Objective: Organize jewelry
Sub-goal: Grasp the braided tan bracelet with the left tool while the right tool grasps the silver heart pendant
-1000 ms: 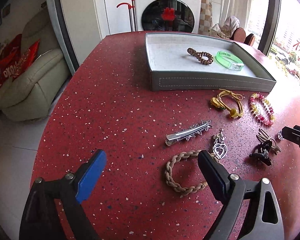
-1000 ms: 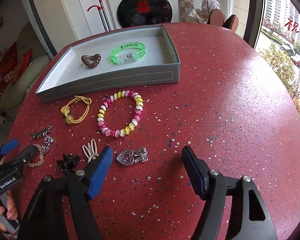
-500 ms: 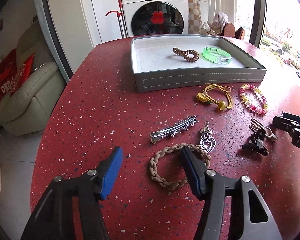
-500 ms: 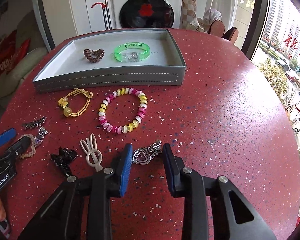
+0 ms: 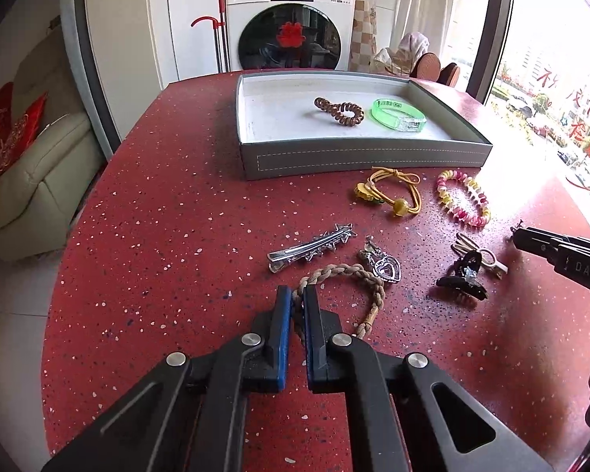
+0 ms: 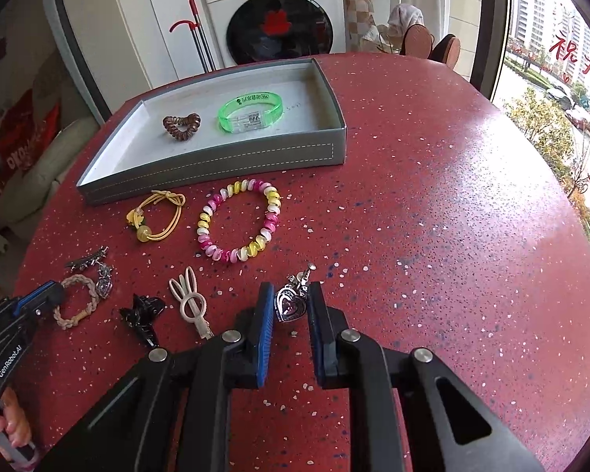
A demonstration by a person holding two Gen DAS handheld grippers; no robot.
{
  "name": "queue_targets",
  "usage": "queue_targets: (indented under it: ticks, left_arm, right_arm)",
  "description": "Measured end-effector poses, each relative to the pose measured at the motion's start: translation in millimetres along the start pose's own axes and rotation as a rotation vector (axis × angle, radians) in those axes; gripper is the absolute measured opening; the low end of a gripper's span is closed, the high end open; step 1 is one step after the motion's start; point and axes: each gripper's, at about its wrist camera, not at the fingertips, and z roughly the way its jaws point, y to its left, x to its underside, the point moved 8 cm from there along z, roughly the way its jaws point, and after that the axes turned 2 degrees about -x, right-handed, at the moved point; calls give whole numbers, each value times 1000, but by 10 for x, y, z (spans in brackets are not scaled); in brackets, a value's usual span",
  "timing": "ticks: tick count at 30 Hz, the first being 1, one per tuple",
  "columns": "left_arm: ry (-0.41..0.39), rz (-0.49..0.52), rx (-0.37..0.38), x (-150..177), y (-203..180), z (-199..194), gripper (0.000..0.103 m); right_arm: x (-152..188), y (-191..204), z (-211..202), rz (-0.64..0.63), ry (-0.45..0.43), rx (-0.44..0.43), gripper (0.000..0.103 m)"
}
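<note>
On the red speckled table, my left gripper [image 5: 297, 291] is shut on the left side of a tan braided bracelet [image 5: 350, 271], which lies flat. My right gripper [image 6: 290, 286] is closing its jaws on a silver heart pendant [image 6: 291, 306], and both pads touch its sides. A grey tray [image 5: 365, 157] stands at the back. It holds a brown spiral hair tie [image 5: 339, 110] and a green bangle [image 5: 397, 114]. In the right wrist view the left gripper [image 6: 55, 295] shows at the far left, held by a hand.
Loose between tray and grippers lie a silver hair clip [image 5: 310, 247], a second heart pendant [image 5: 385, 267], a black claw clip [image 5: 464, 279], a cream bunny clip [image 6: 190, 303], a yellow cord hair tie [image 5: 393, 192] and a pink-yellow bead bracelet [image 6: 238, 220]. The table's curved edge runs left.
Both grippers went from wide open to closed. The left one closed around the braided bracelet's left side. The right one closed around the heart pendant, which now stands tilted between the pads.
</note>
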Motion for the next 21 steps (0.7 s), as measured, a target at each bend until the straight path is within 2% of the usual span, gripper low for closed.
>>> queue_targets:
  ticks: [9, 21]
  left_arm:
    - [-52, -28, 50, -139, 26, -303, 24]
    - [-158, -9, 77, -675, -14, -572, 24]
  right_arm:
    - [-94, 20, -249, 6, -42, -40, 19]
    - [-521, 154, -402, -4, -98, -84, 19]
